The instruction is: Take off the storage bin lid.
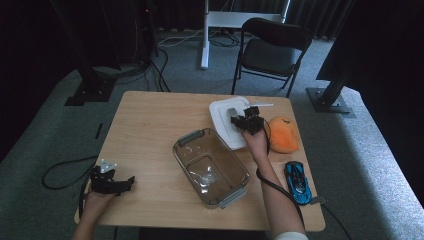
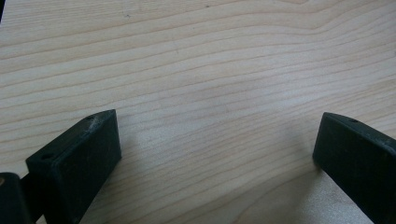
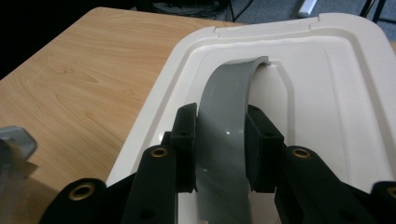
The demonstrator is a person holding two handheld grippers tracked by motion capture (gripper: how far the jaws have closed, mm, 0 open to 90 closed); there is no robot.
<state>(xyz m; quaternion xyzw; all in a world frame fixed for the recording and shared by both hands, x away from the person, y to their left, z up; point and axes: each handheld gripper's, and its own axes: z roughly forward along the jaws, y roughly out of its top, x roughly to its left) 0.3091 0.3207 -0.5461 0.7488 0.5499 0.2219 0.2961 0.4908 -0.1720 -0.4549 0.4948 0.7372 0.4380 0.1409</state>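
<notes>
Right gripper [image 3: 220, 149] is clamped on the grey handle [image 3: 223, 116] of the white lid [image 3: 327, 93], one pad on each side of the strap. Lid sits flat on the table [image 1: 150, 120], under the fingers, just beyond the clear bin [image 1: 210, 167]. Left gripper [image 2: 215, 149]: jaws wide apart, nothing between them, bare wood below.

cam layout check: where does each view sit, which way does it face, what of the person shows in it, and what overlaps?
High view: above the person's side, facing forward and down on the wooden table; forearms, left gripper, right gripper.
Left gripper view: on the left gripper, facing bare tabletop; jaws wide apart.
Right gripper view: on the right gripper, jaws clamping the grey arched handle of the white plastic lid.
Shared: lid in high and right gripper views.
</notes>
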